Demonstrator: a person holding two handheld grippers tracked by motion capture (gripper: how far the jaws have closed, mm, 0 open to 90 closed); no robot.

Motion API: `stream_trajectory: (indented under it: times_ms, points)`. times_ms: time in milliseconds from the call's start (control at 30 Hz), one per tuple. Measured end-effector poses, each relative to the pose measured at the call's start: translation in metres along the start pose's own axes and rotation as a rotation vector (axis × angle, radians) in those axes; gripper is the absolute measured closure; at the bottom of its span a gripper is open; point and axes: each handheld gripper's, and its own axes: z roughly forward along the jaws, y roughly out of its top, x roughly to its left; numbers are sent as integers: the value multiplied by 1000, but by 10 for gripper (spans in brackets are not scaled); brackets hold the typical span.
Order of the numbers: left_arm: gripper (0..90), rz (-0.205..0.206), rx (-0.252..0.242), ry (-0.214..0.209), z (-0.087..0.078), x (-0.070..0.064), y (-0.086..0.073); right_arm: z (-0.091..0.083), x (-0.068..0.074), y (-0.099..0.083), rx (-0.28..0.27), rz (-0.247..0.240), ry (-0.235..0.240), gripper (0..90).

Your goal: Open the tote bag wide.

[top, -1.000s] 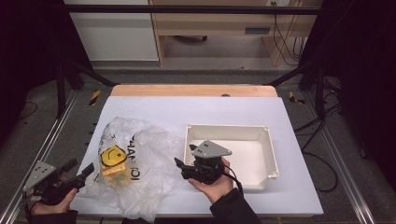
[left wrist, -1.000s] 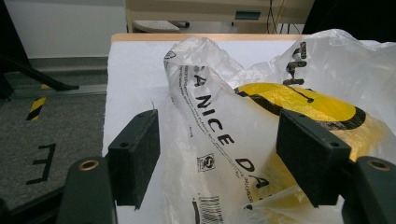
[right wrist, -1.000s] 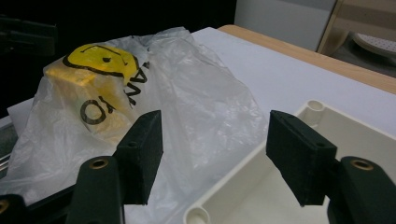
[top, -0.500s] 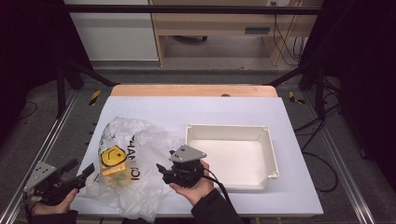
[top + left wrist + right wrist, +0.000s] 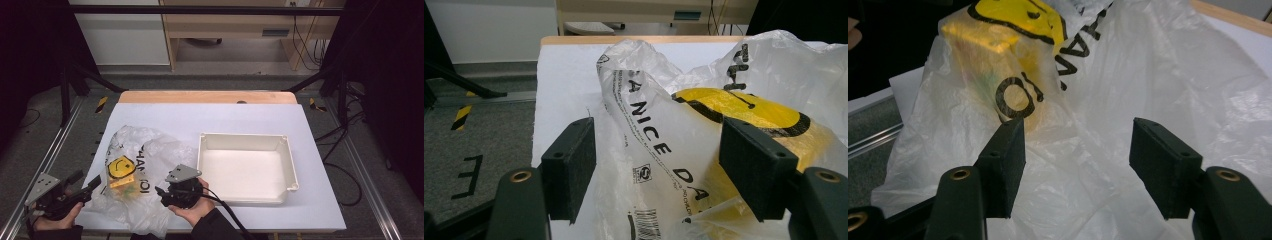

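Flanking the crinkled translucent plastic bag point(image 5: 145, 175), left hand-held gripper point(image 5: 85, 186) and right hand-held gripper point(image 5: 161, 195) gape wide, empty.

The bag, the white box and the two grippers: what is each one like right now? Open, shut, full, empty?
Plastic bag: crumpled, lying on the table, something yellow inside it.
Yellow thing: inside the bag, seen through the plastic.
White tray: upright, empty.
Left gripper: open, jaws at the bag's left edge, not closed on it.
Right gripper: open, jaws over the bag's plastic, holding nothing.
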Motion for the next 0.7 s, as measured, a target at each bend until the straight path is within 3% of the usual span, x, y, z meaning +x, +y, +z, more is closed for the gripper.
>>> stream_trajectory:
  times_ms: [367, 700]
  points:
    - [306, -1, -1, 1, -1, 1, 0, 16, 4, -11, 50, 4, 13, 377]
    - [306, -1, 0, 3, -1, 1, 0, 20, 3, -18, 92, -8, 34, 609]
